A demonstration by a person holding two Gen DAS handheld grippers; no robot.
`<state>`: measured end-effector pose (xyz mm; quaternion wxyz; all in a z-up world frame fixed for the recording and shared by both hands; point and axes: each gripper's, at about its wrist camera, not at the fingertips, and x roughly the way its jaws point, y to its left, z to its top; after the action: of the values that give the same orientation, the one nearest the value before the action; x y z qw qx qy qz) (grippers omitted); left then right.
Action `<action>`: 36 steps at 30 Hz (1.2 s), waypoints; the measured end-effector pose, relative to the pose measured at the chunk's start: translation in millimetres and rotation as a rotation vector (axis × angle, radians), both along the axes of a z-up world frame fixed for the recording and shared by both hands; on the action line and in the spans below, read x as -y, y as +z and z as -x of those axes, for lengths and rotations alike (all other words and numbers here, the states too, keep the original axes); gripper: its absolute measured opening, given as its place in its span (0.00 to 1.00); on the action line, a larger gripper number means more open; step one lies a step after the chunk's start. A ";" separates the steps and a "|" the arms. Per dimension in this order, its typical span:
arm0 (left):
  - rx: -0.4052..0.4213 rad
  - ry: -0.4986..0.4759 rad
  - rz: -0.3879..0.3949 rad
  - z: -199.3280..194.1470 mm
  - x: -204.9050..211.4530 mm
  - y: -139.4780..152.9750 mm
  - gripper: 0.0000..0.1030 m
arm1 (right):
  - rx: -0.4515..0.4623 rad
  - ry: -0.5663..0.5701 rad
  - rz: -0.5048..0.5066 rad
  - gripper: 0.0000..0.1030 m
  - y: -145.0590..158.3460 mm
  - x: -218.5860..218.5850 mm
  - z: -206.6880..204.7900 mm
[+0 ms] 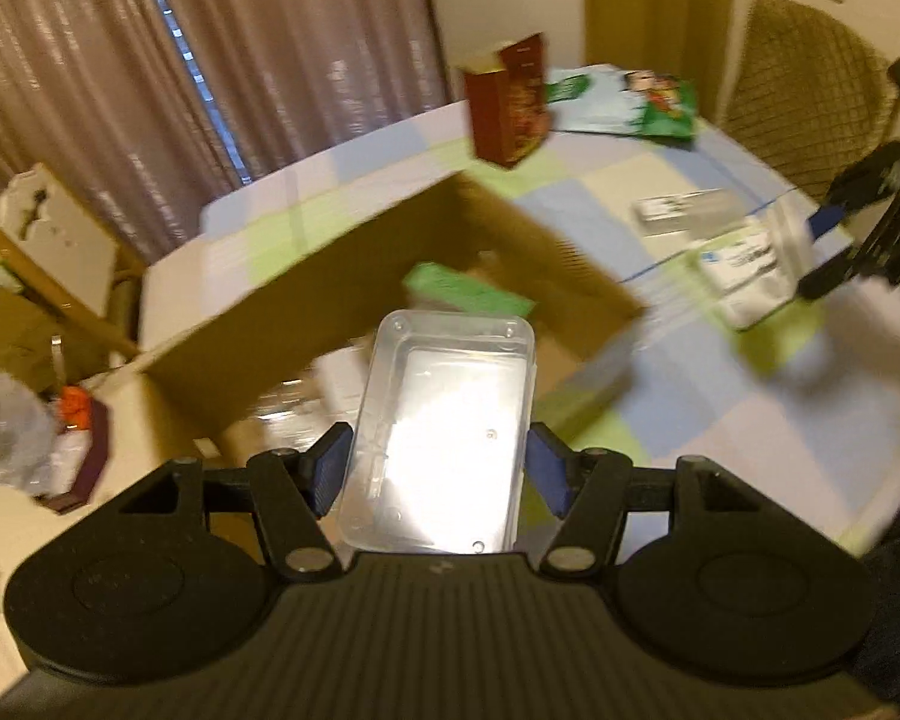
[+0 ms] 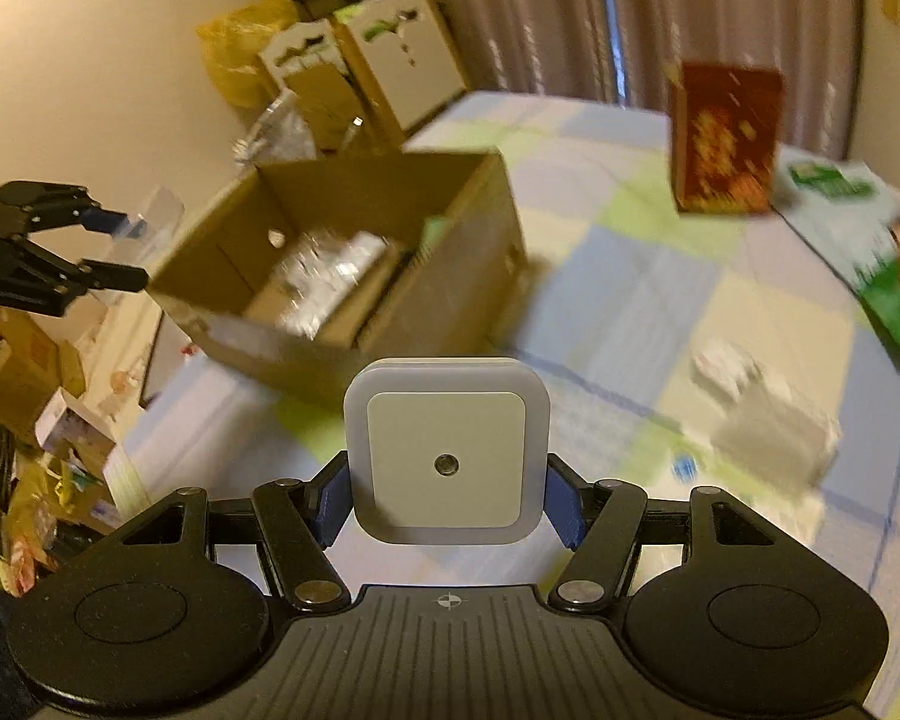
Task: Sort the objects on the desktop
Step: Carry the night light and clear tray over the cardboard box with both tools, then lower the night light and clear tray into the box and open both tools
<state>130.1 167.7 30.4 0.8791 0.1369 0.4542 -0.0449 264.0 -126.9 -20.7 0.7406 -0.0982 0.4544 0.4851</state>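
Left gripper (image 1: 438, 468), jaws pinching a clear plastic tray (image 1: 444, 420) above the open cardboard box (image 1: 306, 306). Right gripper (image 2: 447, 495), jaws clamping a white square night light (image 2: 447, 450) over the checked table (image 2: 630, 300). Standing beyond: red carton (image 2: 726, 138), green packets (image 2: 894, 276), white packet (image 2: 768, 420).

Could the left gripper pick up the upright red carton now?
Probably not: the left gripper is shut on a clear plastic tray, and the open brown cardboard box stands between it and the red carton.
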 end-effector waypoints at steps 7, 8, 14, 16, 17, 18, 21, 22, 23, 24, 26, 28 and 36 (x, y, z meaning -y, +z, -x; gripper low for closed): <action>-0.065 -0.028 -0.045 -20.4 -56.6 -2.5 0.57 | 0.048 0.103 -0.010 0.62 21.7 -64.4 -13.1; -0.080 -0.050 -0.043 -25.6 -62.7 -5.1 0.57 | 0.054 0.118 -0.006 0.62 23.1 -74.0 -15.1; -0.198 -0.196 -0.030 -60.0 -91.4 -28.1 0.57 | 0.075 0.191 0.026 0.62 26.9 -130.3 -25.3; -0.239 -0.238 -0.024 -68.6 -99.4 -38.5 0.57 | 0.067 0.207 0.043 0.62 23.0 -149.0 -29.0; -0.258 -0.257 -0.021 -72.6 -102.9 -43.8 0.57 | 0.061 0.216 0.055 0.62 19.0 -157.2 -30.3; -0.277 -0.277 -0.018 -76.6 -106.4 -49.2 0.57 | 0.055 0.224 0.068 0.62 14.9 -165.3 -31.6; -0.335 -0.322 -0.010 -89.1 -112.7 -65.4 0.57 | 0.037 0.250 0.104 0.62 2.8 -189.8 -35.3; -0.355 -0.336 -0.012 -93.0 -114.1 -71.4 0.57 | 0.031 0.258 0.117 0.62 -1.2 -198.0 -36.6; -0.374 -0.352 -0.020 -96.4 -114.8 -77.2 0.57 | 0.026 0.268 0.131 0.62 -6.2 -204.5 -37.5; -0.390 -0.368 -0.029 -99.7 -115.1 -82.3 0.57 | 0.020 0.277 0.145 0.62 -11.1 -211.0 -38.4; -0.423 -0.388 -0.038 -106.0 -116.2 -92.1 0.57 | 0.012 0.298 0.177 0.62 -21.2 -223.5 -39.6; -0.452 -0.411 -0.052 -110.1 -116.3 -100.7 0.57 | 0.007 0.318 0.207 0.62 -30.1 -233.6 -40.0; -0.517 -0.495 -0.137 -121.1 -109.9 -131.0 0.57 | -0.016 0.352 0.279 0.62 -49.0 -247.9 -43.2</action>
<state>251.2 277.6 -100.6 0.6867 0.2854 0.6164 -0.2588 307.2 121.0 -69.7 0.6202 -0.2738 0.4988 0.5401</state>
